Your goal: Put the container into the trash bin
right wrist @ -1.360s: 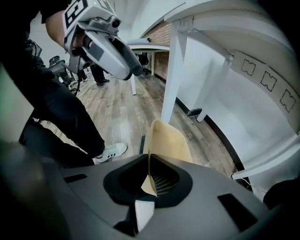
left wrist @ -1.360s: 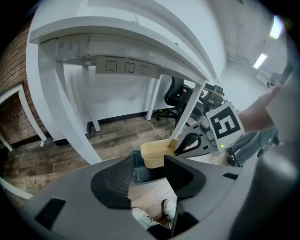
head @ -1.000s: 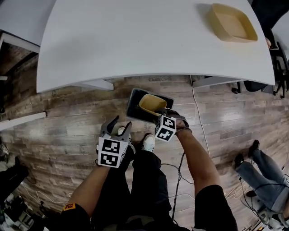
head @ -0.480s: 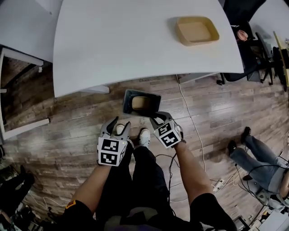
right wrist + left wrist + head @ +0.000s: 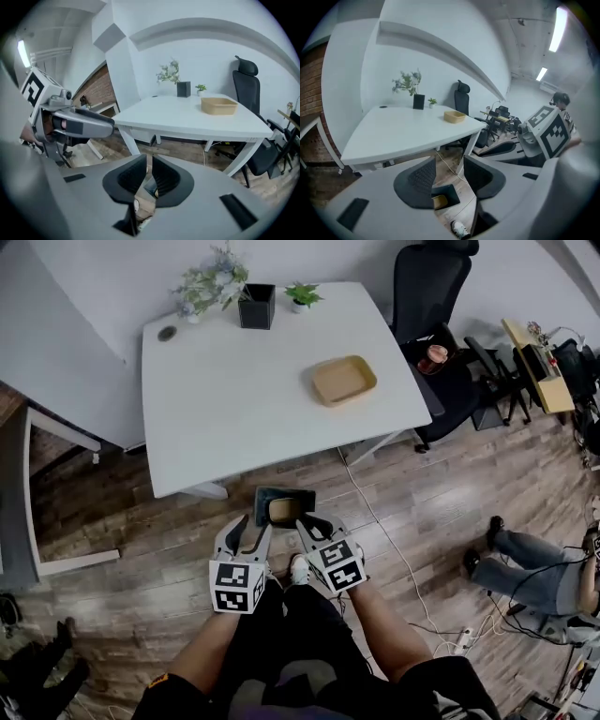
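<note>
A dark trash bin (image 5: 265, 496) stands on the wood floor just in front of the white table (image 5: 234, 418). A tan container (image 5: 283, 510) lies inside the bin and shows again in the left gripper view (image 5: 439, 201). A second tan container (image 5: 343, 380) sits on the table. My left gripper (image 5: 253, 524) hangs above the bin's left side, open and empty. Beside it is my right gripper (image 5: 314, 519), whose jaws are closing to a narrow gap with nothing between them. The left gripper view (image 5: 450, 176) shows a wide gap, and the right gripper view (image 5: 149, 176) a thin one.
Potted plants (image 5: 255, 304) stand at the table's far edge. A black office chair (image 5: 428, 287) stands to the right of the table. A cable (image 5: 375, 521) runs across the floor. A seated person's legs (image 5: 525, 563) are at the right. My own shoe (image 5: 299, 568) is near the bin.
Both grippers have risen away from the bin, and the container stays inside it. The right jaws have narrowed. The head view has pulled back and now takes in the whole table.
</note>
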`<state>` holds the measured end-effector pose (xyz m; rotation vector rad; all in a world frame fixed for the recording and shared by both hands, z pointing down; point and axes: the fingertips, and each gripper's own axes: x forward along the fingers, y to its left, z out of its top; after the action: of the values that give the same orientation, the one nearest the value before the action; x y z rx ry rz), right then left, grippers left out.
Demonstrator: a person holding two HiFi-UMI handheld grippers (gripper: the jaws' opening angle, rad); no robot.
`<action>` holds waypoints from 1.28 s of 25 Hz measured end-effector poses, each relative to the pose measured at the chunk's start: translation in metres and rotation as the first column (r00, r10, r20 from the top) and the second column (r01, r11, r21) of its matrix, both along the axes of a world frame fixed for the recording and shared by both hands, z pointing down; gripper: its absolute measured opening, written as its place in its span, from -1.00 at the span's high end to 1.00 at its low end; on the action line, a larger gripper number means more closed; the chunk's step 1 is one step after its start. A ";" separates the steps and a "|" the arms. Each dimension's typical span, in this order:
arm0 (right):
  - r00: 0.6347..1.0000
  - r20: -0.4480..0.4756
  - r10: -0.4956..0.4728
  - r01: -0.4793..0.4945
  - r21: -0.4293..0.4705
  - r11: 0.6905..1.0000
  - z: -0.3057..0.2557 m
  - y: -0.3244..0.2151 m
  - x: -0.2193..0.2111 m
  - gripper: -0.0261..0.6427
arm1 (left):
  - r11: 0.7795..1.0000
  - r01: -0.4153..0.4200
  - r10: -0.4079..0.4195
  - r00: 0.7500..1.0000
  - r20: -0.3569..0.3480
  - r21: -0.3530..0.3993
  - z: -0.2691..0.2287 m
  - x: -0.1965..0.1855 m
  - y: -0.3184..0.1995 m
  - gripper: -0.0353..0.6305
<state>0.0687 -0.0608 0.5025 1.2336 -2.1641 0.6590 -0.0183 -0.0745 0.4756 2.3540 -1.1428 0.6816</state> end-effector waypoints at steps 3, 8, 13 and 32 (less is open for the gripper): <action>0.999 0.029 0.013 -0.014 0.023 1.000 -0.040 0.012 -0.006 0.78 | 1.000 -0.001 0.001 1.000 -0.018 0.029 -0.033 0.000 0.014 0.38; 0.999 0.038 0.011 -0.015 0.116 0.993 -0.109 0.016 -0.011 0.78 | 0.994 0.003 0.003 0.998 -0.059 0.107 -0.091 0.007 0.019 0.52; 0.997 0.060 0.052 -0.065 0.239 0.969 -0.169 0.005 -0.002 0.79 | 0.975 0.038 -0.016 0.995 -0.101 0.217 -0.144 0.005 0.010 0.77; 0.993 0.055 0.109 -0.120 0.296 0.948 -0.195 0.005 -0.008 0.79 | 0.970 -0.017 0.039 0.995 -0.086 0.244 -0.162 -0.003 -0.005 0.87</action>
<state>0.0605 -0.0558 0.3075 1.5231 -2.2986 0.4115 -0.0217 -0.0796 0.3135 2.5798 -1.2153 0.4596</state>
